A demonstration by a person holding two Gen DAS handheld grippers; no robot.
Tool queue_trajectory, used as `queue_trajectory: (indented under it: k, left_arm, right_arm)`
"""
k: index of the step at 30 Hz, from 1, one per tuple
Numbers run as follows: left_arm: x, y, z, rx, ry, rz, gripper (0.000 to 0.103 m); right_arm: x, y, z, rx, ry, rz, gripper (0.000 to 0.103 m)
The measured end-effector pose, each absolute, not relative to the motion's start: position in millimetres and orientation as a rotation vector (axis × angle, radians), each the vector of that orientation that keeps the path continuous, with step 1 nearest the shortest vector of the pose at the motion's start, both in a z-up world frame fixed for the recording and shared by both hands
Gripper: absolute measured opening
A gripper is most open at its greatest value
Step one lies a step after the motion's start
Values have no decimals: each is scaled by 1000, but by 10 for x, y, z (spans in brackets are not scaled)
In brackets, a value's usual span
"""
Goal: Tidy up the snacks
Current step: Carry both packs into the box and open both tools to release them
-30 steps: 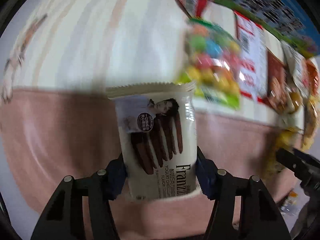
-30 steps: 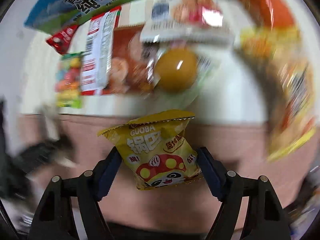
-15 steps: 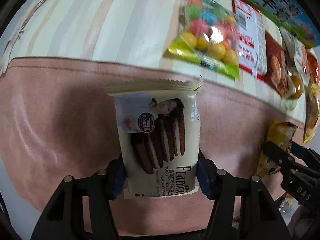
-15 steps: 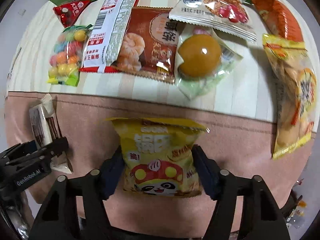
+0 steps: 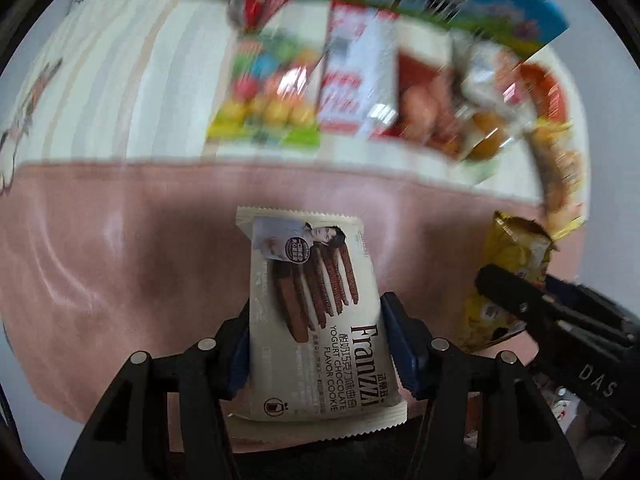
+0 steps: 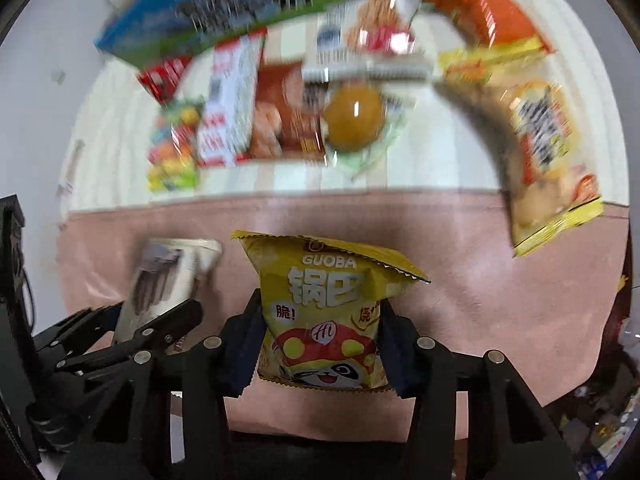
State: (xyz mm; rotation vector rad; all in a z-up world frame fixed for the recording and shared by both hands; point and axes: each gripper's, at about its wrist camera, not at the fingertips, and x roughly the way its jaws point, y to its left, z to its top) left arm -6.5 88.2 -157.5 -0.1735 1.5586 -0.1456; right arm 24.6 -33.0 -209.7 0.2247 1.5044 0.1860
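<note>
Two snack packets are each held in a gripper above a pink cloth (image 5: pixel 120 240). The left gripper (image 5: pixel 316 344) is clamped on a cream cookie pack (image 5: pixel 316 312), printed with dark chocolate sticks and the words "Franzzi yogurt chocolate flavor cookie". The pack stands lengthwise between the blue pads (image 5: pixel 394 340), which press on its two long sides at its lower half; its crimped top edge points away from the camera. The right gripper (image 6: pixel 320 344) has just been closing and now squeezes a yellow chip bag (image 6: pixel 324 312) marked "GUOBA", with a cartoon panda at the bottom. Both pads pinch the bag's lower half, and its puffed top flares wider above them. Each gripper shows at the edge of the other's view, side by side. Beyond the cloth, blurred snack packets (image 6: pixel 288 116) lie in a row on a striped surface (image 5: pixel 160 80).
</note>
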Motion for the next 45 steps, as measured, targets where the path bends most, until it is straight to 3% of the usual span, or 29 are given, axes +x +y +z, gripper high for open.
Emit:
queue_trajectory:
  k: [9, 14, 22, 26, 40, 44, 45]
  left_arm:
    - [888, 1095, -412, -212, 1354, -252, 55]
    - [1684, 1206, -275, -156, 1316, -256, 55]
    - [2733, 1130, -646, -90, 1395, -207, 55]
    - [3057, 1061, -1109, -73, 1472, -194, 55]
    - [3178, 1167, -1562, -115, 1580, -162, 56]
    - [3181, 1153, -1567, -103, 1592, -162, 56]
    - [3180, 1165, -1558, -111, 1591, -157, 56]
  right_arm:
    - [1083, -474, -772, 300, 1266, 242, 53]
    - [1836, -467, -332, 261, 1174, 233, 53]
    - [2855, -196, -497, 152, 1232, 213, 53]
    - [3154, -70, -931, 123, 1307, 208, 53]
    - [3389, 18, -1553, 95, 1437, 196, 54]
    - [3424, -2, -1635, 114, 1483, 197, 63]
    - [3428, -10, -1637, 113, 1485, 194, 72]
